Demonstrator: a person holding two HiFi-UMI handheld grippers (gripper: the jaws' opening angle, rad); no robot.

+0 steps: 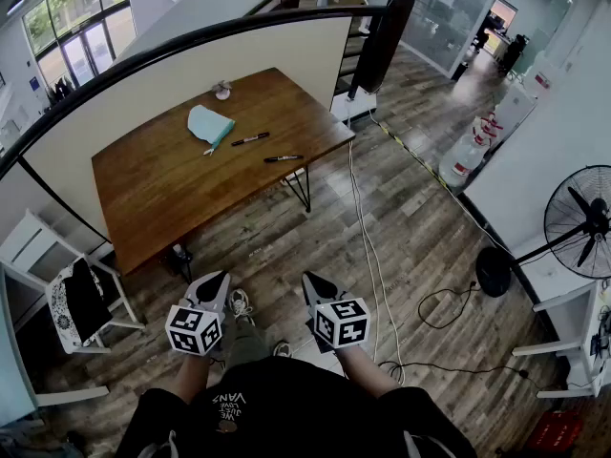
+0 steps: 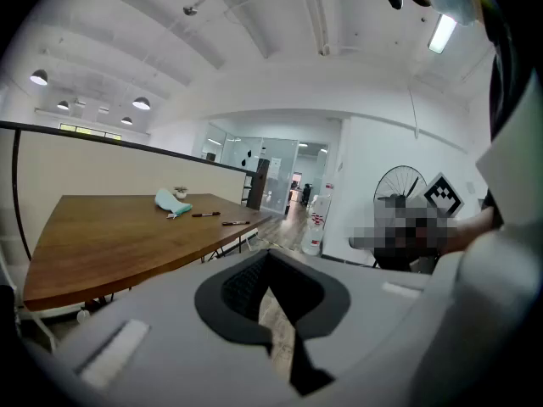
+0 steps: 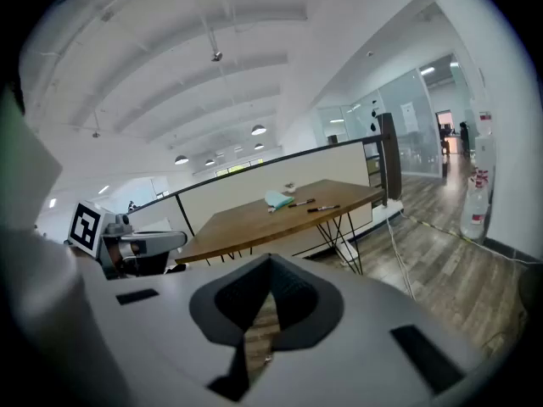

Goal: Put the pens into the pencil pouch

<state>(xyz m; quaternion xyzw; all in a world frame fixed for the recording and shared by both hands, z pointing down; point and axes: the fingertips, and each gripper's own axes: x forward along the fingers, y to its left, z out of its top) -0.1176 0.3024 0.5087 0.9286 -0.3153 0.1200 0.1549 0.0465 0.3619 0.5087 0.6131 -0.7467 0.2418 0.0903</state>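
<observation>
A light-blue pencil pouch point(image 1: 210, 124) lies on the far part of the wooden table point(image 1: 172, 189). Two black pens point(image 1: 250, 139) point(image 1: 283, 158) lie to its right, apart from it. Both grippers are held close to the person's body, well short of the table, over the wood floor. My left gripper point(image 1: 218, 280) and right gripper point(image 1: 313, 281) are shut with nothing between the jaws. The left gripper view shows the pouch point(image 2: 172, 200) and pens point(image 2: 205, 214) far ahead beyond its shut jaws. In the right gripper view the pouch point(image 3: 277, 199) and pens point(image 3: 300, 203) are also distant.
A small white object point(image 1: 222, 90) sits at the table's back edge. A white chair point(image 1: 67, 299) stands at the left. A cream partition point(image 1: 143, 93) runs behind the table. Cables point(image 1: 368, 246) cross the floor, a fan point(image 1: 580, 222) stands at the right, water bottles point(image 1: 468, 151) beyond.
</observation>
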